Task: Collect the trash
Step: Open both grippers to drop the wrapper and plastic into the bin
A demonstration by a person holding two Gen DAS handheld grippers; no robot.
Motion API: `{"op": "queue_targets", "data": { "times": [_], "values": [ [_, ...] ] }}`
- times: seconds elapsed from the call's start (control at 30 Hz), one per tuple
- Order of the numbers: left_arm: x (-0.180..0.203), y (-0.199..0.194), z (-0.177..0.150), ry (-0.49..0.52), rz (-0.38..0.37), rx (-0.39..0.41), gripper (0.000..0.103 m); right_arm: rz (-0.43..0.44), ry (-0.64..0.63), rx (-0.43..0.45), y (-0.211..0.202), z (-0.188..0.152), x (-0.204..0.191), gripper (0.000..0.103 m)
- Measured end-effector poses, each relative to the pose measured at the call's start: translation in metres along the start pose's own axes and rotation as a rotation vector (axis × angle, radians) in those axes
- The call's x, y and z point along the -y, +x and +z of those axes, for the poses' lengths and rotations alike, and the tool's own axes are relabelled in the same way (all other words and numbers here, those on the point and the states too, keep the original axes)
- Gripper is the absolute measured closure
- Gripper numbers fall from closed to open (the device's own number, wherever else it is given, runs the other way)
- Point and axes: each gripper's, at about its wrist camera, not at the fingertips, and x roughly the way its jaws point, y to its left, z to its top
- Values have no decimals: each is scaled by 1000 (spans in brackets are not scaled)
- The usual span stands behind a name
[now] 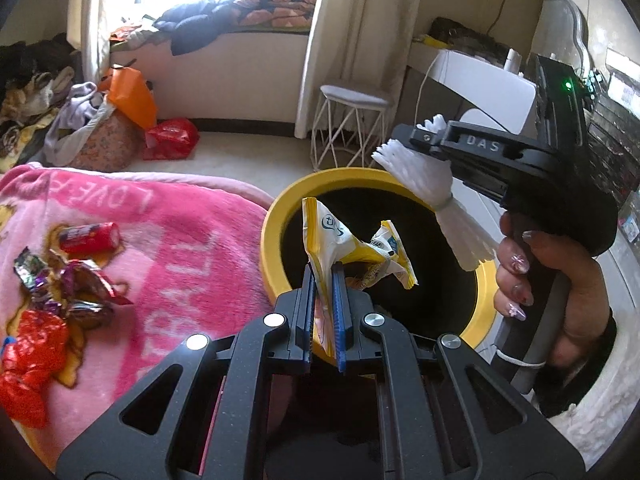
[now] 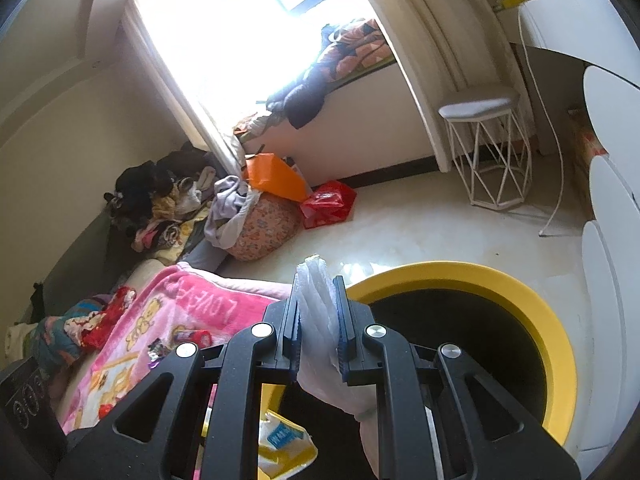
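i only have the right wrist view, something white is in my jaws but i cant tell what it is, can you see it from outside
Observer: Yes. The left wrist view shows the right gripper shut on a white plastic bag, bunched and tied off by a band.
Operator: where does it hang
Observer: Its lower end hangs over the far rim of the yellow bin.
Operator: and the left gripper
Observer: The left gripper is shut on a yellow and white wrapper, held above the bin's opening.
Operator: any trash left
Observer: Yes, a red can and foil wrappers lie on the pink blanket.

The yellow-rimmed bin (image 1: 276, 216) interior is black, its contents unreadable; the wrapper's (image 1: 352, 248) print seems too blurred.
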Motion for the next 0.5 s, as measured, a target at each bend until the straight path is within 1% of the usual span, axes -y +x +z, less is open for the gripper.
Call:
{"op": "queue_targets", "data": {
  "times": [0.17,0.33,0.37,0.4,0.43,0.47,0.5],
  "values": [
    [10,15,-1,15,-16,-33,98,-30,22,-12,7,-3,11,89],
    [17,27,-1,32,-23,-48,97,-57,35,-20,12,-6,18,86],
    [17,28,-1,24,-27,-48,96,-70,39,-20,13,-7,20,82],
    [15,29,-1,9,-35,-49,93,-73,42,-21,13,-7,20,78],
    [11,30,-1,-15,-46,-47,82,-76,46,-24,14,-7,21,74],
    [7,28,-1,-34,-55,-35,74,-83,53,-25,14,-7,22,63],
    [5,26,0,-45,-53,-24,56,-90,55,-23,13,-7,21,56]
  ]
}}
